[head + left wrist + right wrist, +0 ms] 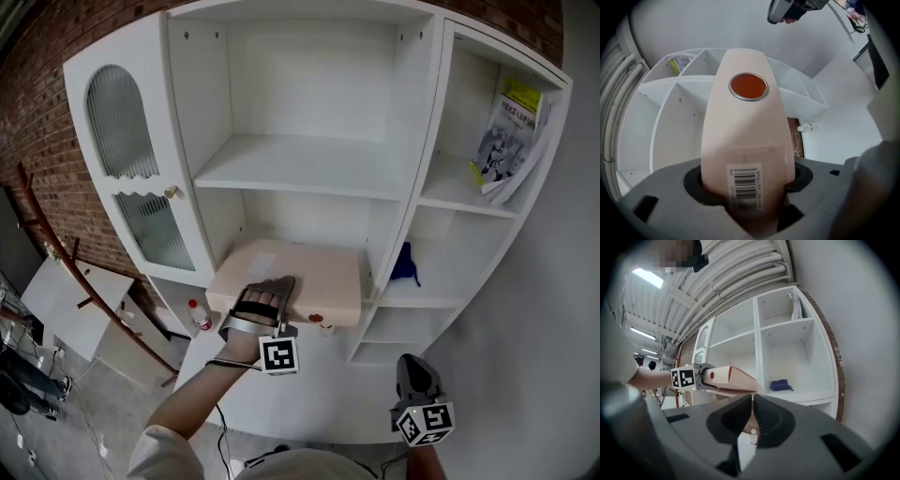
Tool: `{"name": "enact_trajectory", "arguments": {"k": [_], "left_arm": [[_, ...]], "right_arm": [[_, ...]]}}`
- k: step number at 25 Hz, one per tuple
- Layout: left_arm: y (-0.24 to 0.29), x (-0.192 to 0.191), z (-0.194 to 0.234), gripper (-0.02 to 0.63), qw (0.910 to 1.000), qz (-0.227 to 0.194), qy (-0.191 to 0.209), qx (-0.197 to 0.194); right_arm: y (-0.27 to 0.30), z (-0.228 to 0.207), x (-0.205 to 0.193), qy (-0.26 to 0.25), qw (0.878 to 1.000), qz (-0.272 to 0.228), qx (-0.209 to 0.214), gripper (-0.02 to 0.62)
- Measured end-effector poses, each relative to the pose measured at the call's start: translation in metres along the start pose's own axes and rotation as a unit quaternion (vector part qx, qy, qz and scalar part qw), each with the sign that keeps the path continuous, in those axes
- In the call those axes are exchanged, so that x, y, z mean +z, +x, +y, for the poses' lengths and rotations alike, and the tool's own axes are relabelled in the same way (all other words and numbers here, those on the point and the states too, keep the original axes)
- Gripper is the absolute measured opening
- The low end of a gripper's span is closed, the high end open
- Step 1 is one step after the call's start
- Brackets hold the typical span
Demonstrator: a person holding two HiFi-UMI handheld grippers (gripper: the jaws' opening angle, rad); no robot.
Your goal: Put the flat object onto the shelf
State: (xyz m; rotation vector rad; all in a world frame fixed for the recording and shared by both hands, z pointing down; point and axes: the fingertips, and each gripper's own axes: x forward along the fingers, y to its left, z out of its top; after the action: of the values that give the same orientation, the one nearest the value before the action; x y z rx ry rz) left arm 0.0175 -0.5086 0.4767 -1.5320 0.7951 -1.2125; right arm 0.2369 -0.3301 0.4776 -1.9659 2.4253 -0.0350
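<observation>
A flat pinkish-beige box (291, 277) with a barcode label and a round orange disc (748, 86) on its end sticks out of the lower middle compartment of the white shelf unit (300, 164). My left gripper (267, 302) is shut on its near edge; in the left gripper view the box (745, 126) fills the gap between the jaws (747, 187). Whether the box rests on the shelf board is hidden. My right gripper (414, 367) hangs low at the right, away from the box, jaws together (753, 401) and empty. The right gripper view shows the box (731, 377) from the side.
A magazine (506, 141) leans in the upper right compartment. A blue cloth (405, 264) lies in the right compartment below it. A small bottle (199, 316) stands at the lower left of the unit, beside a ribbed-glass door (122, 122). A wooden rack (66, 272) leans further left.
</observation>
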Motion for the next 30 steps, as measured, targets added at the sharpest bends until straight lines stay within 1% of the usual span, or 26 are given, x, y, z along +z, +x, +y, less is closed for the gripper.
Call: {"name": "enact_trajectory", "arguments": {"k": [2,4,5,9,14,19,26,30], "left_arm": [[0.005,0.001,0.001,0.315,1.0,-0.002,0.004,0.003],[0.009,0.001,0.004,0.318,0.9997,-0.003,0.012,0.022],[0.012,0.001,0.004,0.319,0.9996,-0.005,0.011,0.024],[0.022,0.001,-0.004,0.325,0.9998,-0.007,0.005,0.018],[0.035,0.007,-0.026,0.364,0.9989,-0.017,-0.016,-0.041],[0.043,0.014,-0.036,0.382,0.9951,-0.034,-0.036,-0.086],[0.055,0.021,-0.039,0.399,0.9848,-0.058,-0.068,-0.149],[0.061,0.023,-0.039,0.402,0.9758,-0.077,-0.091,-0.183]], "right_arm": [[-0.002,-0.002,-0.003,0.003,1.0,0.004,-0.004,0.032],[-0.003,-0.004,-0.008,0.005,1.0,0.011,-0.009,0.032],[-0.004,-0.005,-0.01,0.005,1.0,0.014,-0.011,0.032],[-0.005,-0.009,-0.016,0.01,1.0,0.022,-0.017,0.032],[-0.003,-0.009,-0.023,0.014,0.999,0.033,-0.02,0.032],[-0.003,-0.013,-0.027,0.015,0.999,0.04,-0.027,0.032],[0.003,-0.018,-0.028,0.019,0.998,0.042,-0.033,0.032],[0.007,-0.019,-0.028,0.019,0.998,0.044,-0.034,0.032]]}}
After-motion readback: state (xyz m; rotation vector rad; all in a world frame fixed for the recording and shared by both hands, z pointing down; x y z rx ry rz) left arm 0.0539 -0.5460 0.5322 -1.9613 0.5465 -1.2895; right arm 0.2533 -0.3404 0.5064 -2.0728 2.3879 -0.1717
